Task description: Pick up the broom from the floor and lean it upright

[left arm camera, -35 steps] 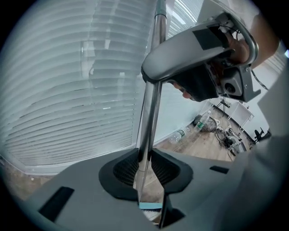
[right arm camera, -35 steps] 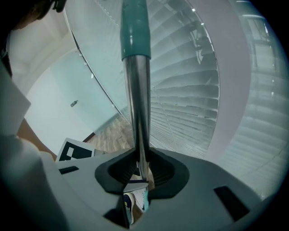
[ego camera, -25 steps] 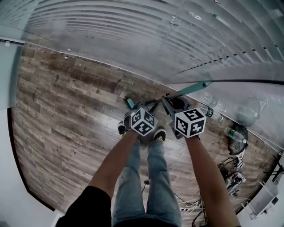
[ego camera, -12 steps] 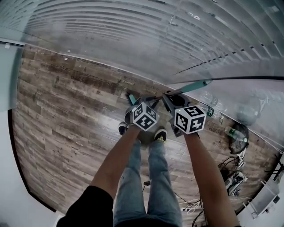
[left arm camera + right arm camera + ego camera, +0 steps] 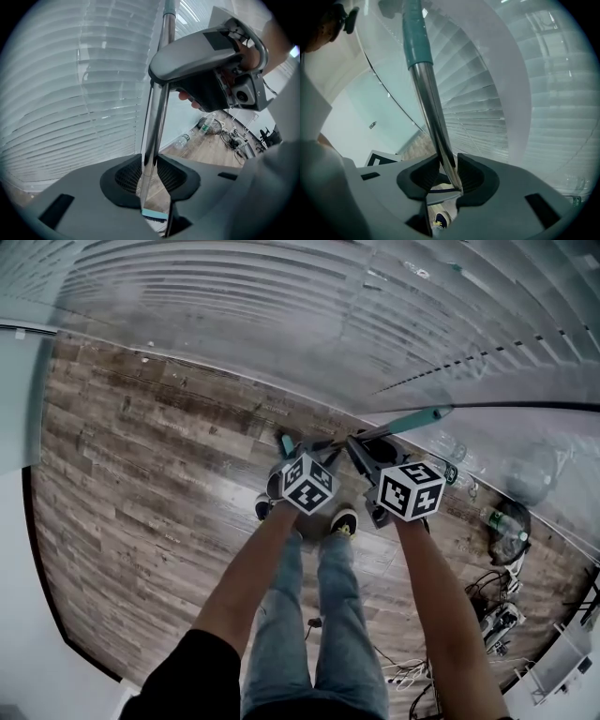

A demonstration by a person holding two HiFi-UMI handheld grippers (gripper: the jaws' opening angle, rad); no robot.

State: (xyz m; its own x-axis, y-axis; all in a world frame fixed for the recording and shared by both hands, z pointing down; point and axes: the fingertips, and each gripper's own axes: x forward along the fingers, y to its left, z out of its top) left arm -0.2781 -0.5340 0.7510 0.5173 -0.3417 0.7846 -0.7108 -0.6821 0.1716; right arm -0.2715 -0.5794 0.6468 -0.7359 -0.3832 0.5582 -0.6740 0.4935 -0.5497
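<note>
An office-like room: a wood-plank floor (image 5: 141,465) runs to full-height horizontal blinds (image 5: 234,296); tangled cables (image 5: 494,589) and plastic bottles (image 5: 182,140) lie along the wall at right.

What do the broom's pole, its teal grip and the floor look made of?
The broom pole: polished metal, mirror-like reflections. The grip: teal plastic or rubber sleeve, matte; unclear which. The floor: wood-look planks with grain, slightly glossy; possibly laminate.

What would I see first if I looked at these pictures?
The shiny broom pole with its teal grip, standing tall against the window blinds. The left gripper is clamped on it low down, while the right gripper, higher up, has its jaws opening around it.
</note>
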